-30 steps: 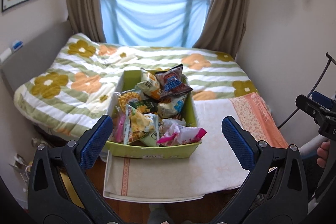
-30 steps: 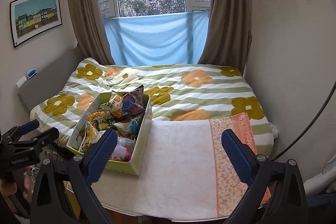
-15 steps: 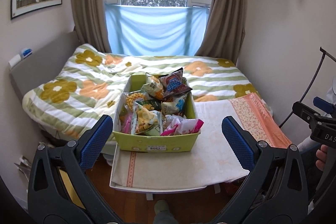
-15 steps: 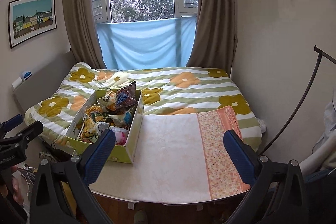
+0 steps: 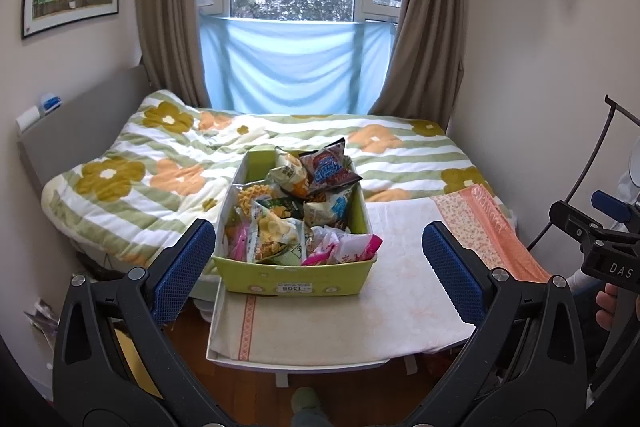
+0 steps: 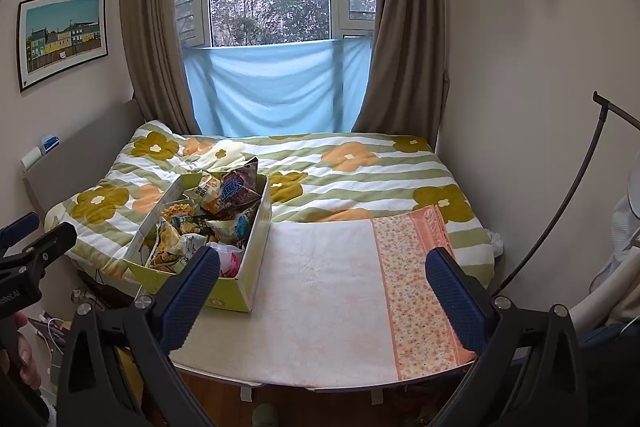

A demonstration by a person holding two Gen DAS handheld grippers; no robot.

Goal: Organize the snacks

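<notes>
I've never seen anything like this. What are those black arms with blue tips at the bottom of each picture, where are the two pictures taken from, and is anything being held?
Those are hand-held grippers, one in each of a person's hands, not a robot. Each carries a camera looking forward along its two blue-padded fingers. One picture comes from the left gripper, the other from the right gripper. Each view also catches the other gripper at its edge. Both are open and hold nothing. Ahead is a small table under a white and orange cloth, set against a flowered bed. On the table's left side stands a green box piled with snack packets.
</notes>
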